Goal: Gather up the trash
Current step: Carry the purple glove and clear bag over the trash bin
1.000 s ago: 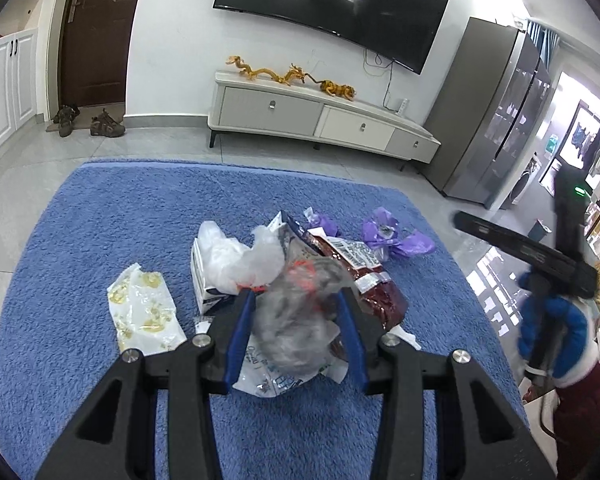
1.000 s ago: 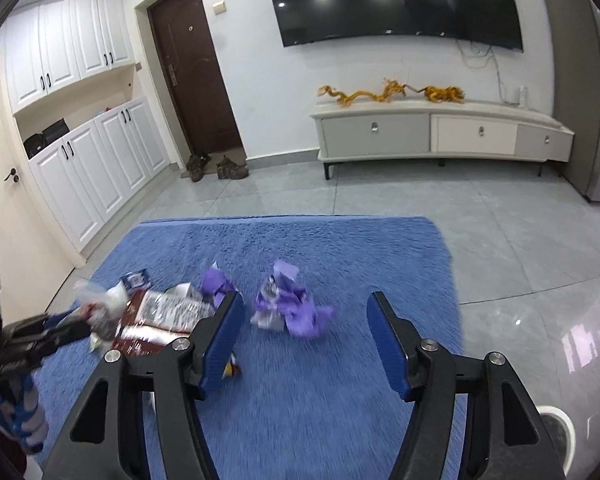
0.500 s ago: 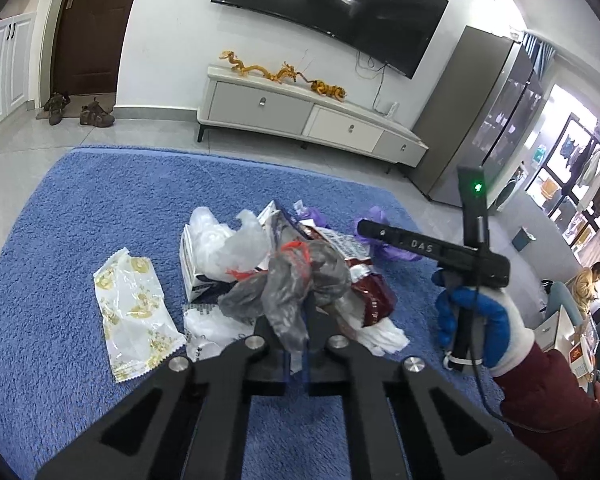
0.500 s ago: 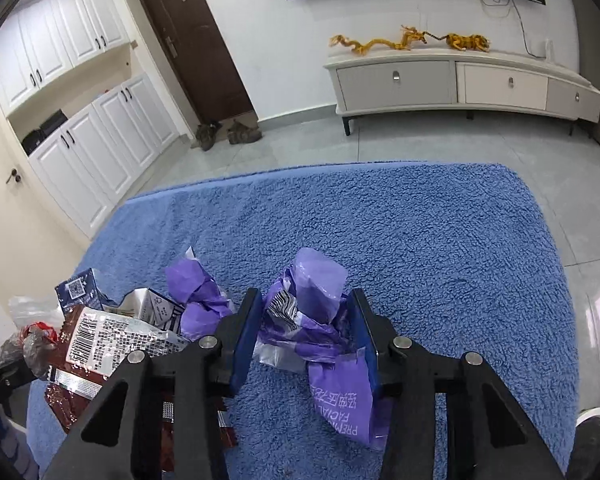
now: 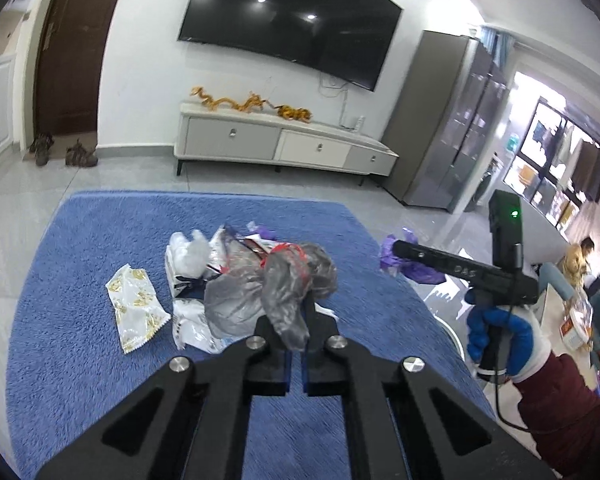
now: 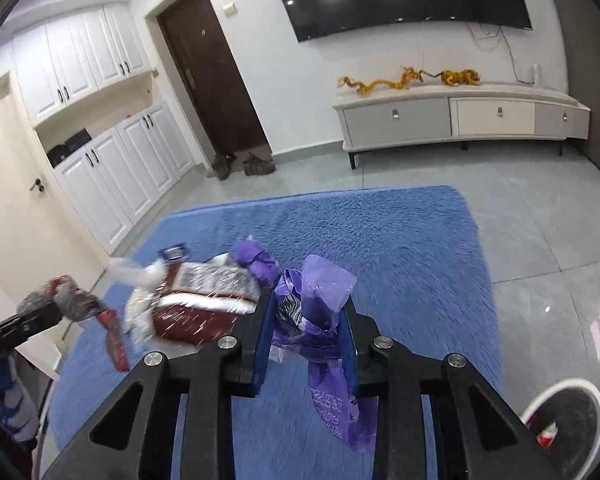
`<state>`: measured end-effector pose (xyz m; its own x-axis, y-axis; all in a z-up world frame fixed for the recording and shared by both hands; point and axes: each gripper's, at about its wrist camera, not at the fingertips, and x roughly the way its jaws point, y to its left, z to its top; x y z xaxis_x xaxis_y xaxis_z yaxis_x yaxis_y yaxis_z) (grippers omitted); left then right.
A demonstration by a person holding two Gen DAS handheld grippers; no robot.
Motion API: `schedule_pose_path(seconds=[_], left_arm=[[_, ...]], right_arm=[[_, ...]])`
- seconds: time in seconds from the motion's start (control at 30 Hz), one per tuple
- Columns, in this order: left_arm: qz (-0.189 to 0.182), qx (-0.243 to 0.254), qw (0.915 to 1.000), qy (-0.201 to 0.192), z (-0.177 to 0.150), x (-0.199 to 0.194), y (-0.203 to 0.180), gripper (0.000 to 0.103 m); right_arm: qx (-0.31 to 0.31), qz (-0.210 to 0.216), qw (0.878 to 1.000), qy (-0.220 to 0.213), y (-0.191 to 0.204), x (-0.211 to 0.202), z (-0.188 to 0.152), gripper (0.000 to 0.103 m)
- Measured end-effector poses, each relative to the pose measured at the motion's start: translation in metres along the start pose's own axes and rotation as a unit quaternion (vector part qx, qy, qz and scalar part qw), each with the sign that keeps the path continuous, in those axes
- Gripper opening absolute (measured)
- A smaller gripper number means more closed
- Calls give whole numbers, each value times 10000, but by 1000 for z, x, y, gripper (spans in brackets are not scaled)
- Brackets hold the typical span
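A crumpled grey plastic bag (image 5: 276, 284) with a red strip is pinched in my left gripper (image 5: 296, 322), which is shut on it and holds it above the pile. My right gripper (image 6: 306, 322) has a purple plastic bag (image 6: 320, 292) between its pads. Its jaws are still closing on the bag, which hangs clear of the blue rug (image 6: 400, 240). From the left wrist, the right gripper (image 5: 396, 249) shows at the right with the purple bag (image 5: 418, 271). On the rug lie a yellow-white wrapper (image 5: 134, 308), white bags (image 5: 188, 252), a dark red packet (image 6: 204, 304) and a small purple wrapper (image 6: 256, 260).
A round white-rimmed bin (image 6: 560, 392) with a dark inside sits on the grey tile floor off the rug's near right corner. A white TV cabinet (image 6: 460, 116) stands against the far wall. Shoes (image 6: 244, 166) lie by the brown door. A blue-gloved hand (image 5: 500, 332) holds the right gripper.
My left gripper shut on the grey bag and raised it off the pile. My right gripper moved onto the purple bag, narrowed around it and lifted it from the rug.
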<state>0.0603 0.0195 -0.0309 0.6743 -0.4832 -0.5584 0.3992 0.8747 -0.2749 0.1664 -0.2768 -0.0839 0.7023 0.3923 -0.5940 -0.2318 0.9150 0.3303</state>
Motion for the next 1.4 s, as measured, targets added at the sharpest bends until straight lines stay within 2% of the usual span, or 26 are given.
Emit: schedule_pose_path(seconds=[0.2,0.33,0.43,0.67,0.87,1.1,1.27,1.4], left_arm=[[-184,362,9992,43,-11,-21,-36,3],[-371,635,9972,155,-21,-22,-64,3],[-525,821,9948,281,-26,-13,-88,3],[-917,1308,9850,654,-28,25,-148,3],[-1219,1741,9720,1006,-28,78,-208,3],[-1499,2117,9529,1572,-32,169,-286,3],[-1519,2241,9434,1915,-40,234,-325,3],[-1494,2184,9404,2138,-47,286,-352,3]], right_arm=[[-9,-46,9996,-272,3,-72,-29,29],[196,-181,9987,-437,-7,-114,-50,29],[395,-395,9970,-542,-21,-143,-70,29],[1058,-1012,9860,-797,-87,-197,-111,30],[1512,-1370,9765,-695,-136,-202,-145,30],[2123,-1599,9624,-566,-197,-192,-171,31],[2342,-1854,9536,-383,-242,-177,-179,32],[2426,-2030,9484,-194,-272,-158,-180,33]])
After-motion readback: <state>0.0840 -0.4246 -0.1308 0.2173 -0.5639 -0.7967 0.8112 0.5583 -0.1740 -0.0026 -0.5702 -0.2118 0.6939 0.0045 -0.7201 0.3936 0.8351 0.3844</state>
